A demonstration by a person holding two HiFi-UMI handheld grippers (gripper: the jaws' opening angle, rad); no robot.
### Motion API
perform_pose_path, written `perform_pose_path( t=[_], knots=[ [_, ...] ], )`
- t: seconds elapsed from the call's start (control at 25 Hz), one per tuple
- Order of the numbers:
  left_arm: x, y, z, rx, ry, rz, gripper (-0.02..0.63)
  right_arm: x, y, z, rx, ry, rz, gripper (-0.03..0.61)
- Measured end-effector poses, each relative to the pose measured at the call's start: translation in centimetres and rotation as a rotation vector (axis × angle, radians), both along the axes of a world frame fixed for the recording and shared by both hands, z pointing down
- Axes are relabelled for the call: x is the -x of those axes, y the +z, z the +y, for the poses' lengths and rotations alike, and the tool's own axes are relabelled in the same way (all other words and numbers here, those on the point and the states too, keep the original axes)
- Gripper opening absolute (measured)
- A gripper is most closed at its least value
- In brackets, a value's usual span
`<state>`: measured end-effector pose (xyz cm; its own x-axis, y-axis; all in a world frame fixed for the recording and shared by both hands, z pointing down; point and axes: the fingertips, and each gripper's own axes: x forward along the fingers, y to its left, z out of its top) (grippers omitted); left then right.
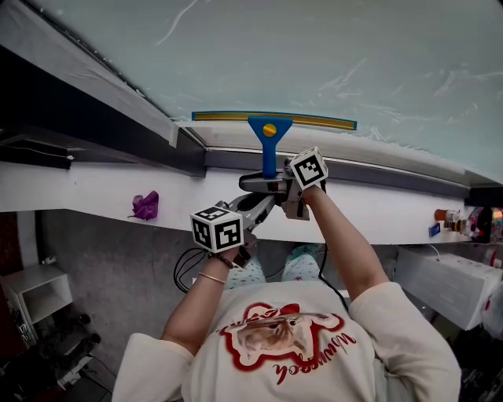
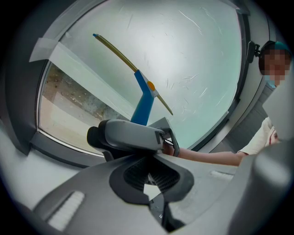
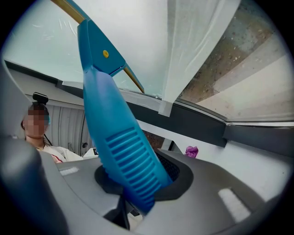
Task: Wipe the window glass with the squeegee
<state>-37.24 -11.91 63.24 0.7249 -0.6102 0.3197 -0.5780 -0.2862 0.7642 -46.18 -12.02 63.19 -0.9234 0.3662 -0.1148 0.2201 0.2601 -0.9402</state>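
Observation:
The squeegee has a blue handle [image 1: 269, 149] and a long yellowish blade [image 1: 273, 118] pressed flat against the window glass [image 1: 314, 55], near its lower edge. My right gripper [image 1: 268, 181] is shut on the bottom of the handle [image 3: 121, 151], which rises between its jaws [image 3: 133, 188] toward the blade [image 3: 69, 8]. Just below and to the left, my left gripper [image 1: 261, 207] is shut with nothing in it. In the left gripper view the left gripper [image 2: 149, 176] points at the right gripper's grey body [image 2: 131, 137], and the squeegee [image 2: 143, 103] rises behind that body.
A dark window frame [image 1: 196, 153] and a white sill [image 1: 102, 196] run under the glass. A purple cloth [image 1: 145, 206] lies on the sill at left; small bottles [image 1: 452, 218] stand at its right end. Another person [image 2: 271, 133] stands in the room.

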Motion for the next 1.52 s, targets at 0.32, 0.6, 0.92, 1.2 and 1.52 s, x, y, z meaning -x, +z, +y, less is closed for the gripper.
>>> perform_pose_path(
  t=[0.32, 0.6, 0.92, 1.2, 1.52],
  knots=[
    [0.0, 1.6, 0.0, 0.035, 0.000, -0.004, 0.000, -0.2, 2.2, -0.2, 0.005, -0.002, 0.029, 0.126],
    [0.1, 2.8, 0.0, 0.058, -0.001, -0.009, 0.000, 0.1, 2.7, 0.0, 0.030, -0.002, -0.015, 0.127],
    [0.4, 4.1, 0.2, 0.086, -0.002, 0.003, 0.000, 0.1, 4.9, 0.1, 0.050, 0.009, 0.009, 0.129],
    [0.6, 5.1, 0.5, 0.101, 0.025, -0.006, 0.000, 0.6, 4.9, 0.4, 0.095, 0.008, -0.039, 0.130],
    [0.5, 5.1, 1.1, 0.094, 0.056, -0.034, 0.000, 0.2, 5.8, 0.8, 0.038, 0.021, -0.002, 0.104]
  ],
)
